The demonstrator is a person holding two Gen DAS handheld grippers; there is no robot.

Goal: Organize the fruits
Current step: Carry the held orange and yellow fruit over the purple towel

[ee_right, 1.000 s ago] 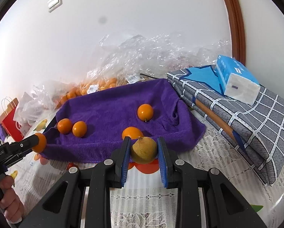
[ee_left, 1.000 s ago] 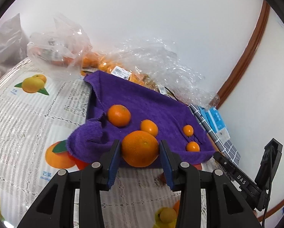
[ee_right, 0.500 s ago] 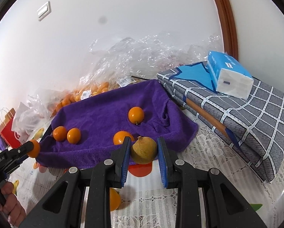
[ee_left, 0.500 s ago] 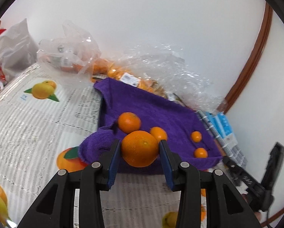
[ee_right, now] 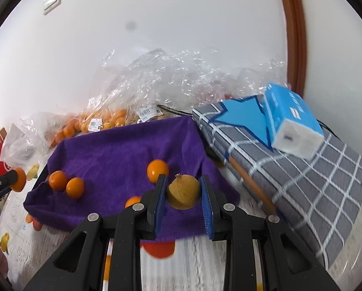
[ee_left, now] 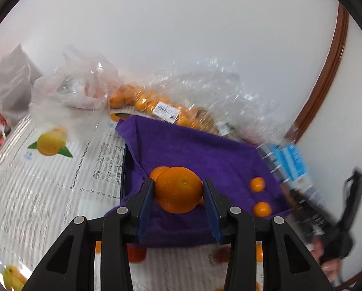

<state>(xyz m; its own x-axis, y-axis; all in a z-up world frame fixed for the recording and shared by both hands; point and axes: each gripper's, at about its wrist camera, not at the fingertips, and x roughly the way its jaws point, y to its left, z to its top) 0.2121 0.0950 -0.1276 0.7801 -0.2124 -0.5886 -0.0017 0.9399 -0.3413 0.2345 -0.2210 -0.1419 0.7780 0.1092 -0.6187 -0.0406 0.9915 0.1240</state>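
The left gripper (ee_left: 178,190) is clamped on a large round orange with dimpled, glossy peel (ee_left: 178,189), its blue pads pressing both sides of the fruit above the near edge of a purple terry towel (ee_left: 205,155). The right gripper (ee_right: 183,191) is closed tight on a dull yellow-brown round fruit with a small dried stem nub (ee_right: 183,191), held over the towel's near right corner.

The towel is plush and rumpled, draped over a dark tray whose edge shows at its left side (ee_left: 123,169). On the towel lie several small smooth oranges: two side by side near the left edge (ee_right: 66,183), one near the middle (ee_right: 157,167), and one partly hidden behind the right gripper's left finger (ee_right: 132,201).

At the far edge of the table, crinkled clear plastic bags (ee_right: 156,77) hold more small oranges and carry white barcode labels. To the towel's right sits a folded grey cloth with a white grid and blue star patch (ee_right: 302,169), and on it a blue-and-white soft tissue pack (ee_right: 292,123).

The table wears a white lace-patterned cover printed with fruit pictures (ee_left: 50,143). Behind stands a plain white wall (ee_right: 156,12) with a white switch plate (ee_right: 52,1) and a curved brown wooden trim (ee_right: 292,31).
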